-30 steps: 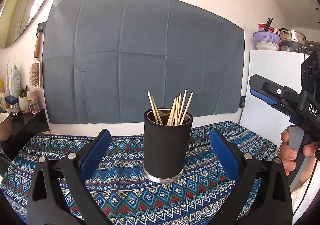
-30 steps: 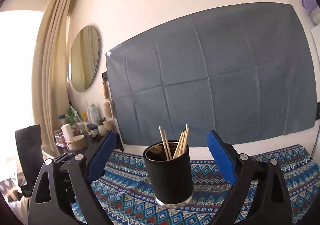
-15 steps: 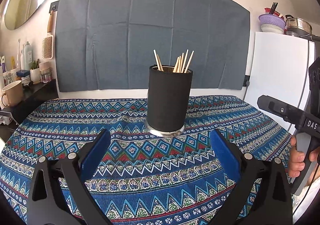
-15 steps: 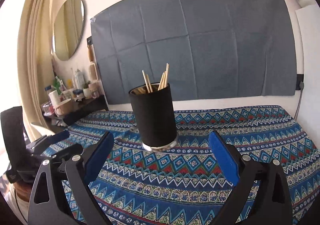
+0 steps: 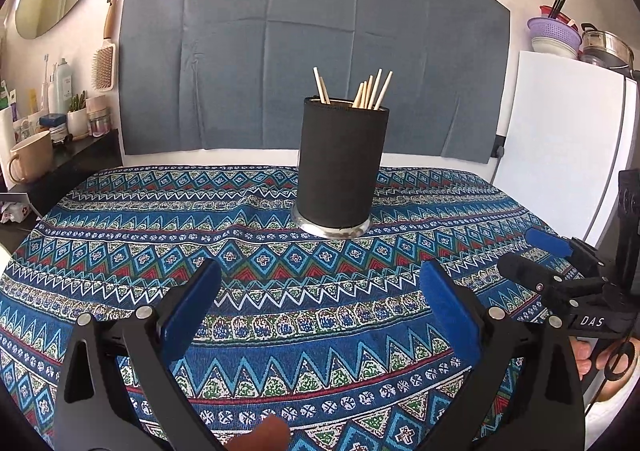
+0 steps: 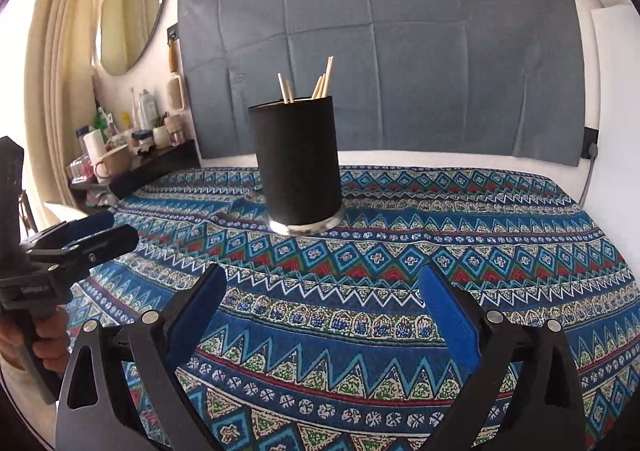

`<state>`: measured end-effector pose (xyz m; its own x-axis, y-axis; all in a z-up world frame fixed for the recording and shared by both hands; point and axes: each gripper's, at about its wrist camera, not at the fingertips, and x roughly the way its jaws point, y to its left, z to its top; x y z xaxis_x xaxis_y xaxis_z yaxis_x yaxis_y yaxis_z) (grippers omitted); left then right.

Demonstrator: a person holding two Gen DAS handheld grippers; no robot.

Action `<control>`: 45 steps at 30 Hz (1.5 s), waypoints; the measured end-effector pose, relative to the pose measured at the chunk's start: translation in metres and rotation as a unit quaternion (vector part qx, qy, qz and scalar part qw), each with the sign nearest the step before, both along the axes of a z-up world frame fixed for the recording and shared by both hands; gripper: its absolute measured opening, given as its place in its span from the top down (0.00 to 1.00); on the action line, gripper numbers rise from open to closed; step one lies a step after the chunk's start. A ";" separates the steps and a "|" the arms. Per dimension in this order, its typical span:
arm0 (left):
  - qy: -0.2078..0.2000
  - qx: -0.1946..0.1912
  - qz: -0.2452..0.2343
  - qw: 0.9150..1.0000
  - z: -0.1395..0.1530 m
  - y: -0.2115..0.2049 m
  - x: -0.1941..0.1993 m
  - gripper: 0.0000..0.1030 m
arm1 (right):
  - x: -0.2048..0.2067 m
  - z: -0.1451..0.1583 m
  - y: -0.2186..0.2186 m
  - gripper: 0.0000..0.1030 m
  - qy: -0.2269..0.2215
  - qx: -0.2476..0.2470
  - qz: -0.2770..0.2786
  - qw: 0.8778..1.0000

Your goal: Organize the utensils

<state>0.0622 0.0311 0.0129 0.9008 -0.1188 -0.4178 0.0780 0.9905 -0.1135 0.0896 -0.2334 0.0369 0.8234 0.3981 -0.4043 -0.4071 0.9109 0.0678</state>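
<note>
Two grippers hover above the near edge of the tabletop, left gripper (image 5: 320,305) and right gripper (image 6: 322,307) both with fingers spread apart, holding nothing. Beyond them, toward the far edge, a black cup (image 5: 340,167) stands upright holding wooden chopsticks (image 5: 366,91) on the patterned cloth (image 5: 280,291).

Both grippers have pulled back from the black holder (image 5: 341,165) of wooden chopsticks (image 5: 370,89). A second ago the left gripper (image 5: 320,291) had its blue pads on either side of the holder; now it hangs spread over the near part of the patterned tablecloth (image 5: 120,235), well apart from it. The right gripper (image 6: 322,293) has likewise backed off and dropped lower, jaws wide.
</note>
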 end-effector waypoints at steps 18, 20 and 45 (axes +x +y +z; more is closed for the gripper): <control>0.002 0.034 -0.043 0.998 -0.012 -0.014 0.002 0.06 | 0.015 -0.012 0.001 0.08 0.040 0.001 0.004 0.999; 0.003 0.031 -0.038 0.999 -0.013 -0.013 0.002 0.06 | 0.014 -0.012 0.007 0.08 0.037 -0.014 0.002 0.999; 0.025 0.019 -0.046 0.998 -0.015 -0.010 0.009 0.06 | 0.019 -0.016 0.021 0.08 0.054 -0.055 -0.003 0.997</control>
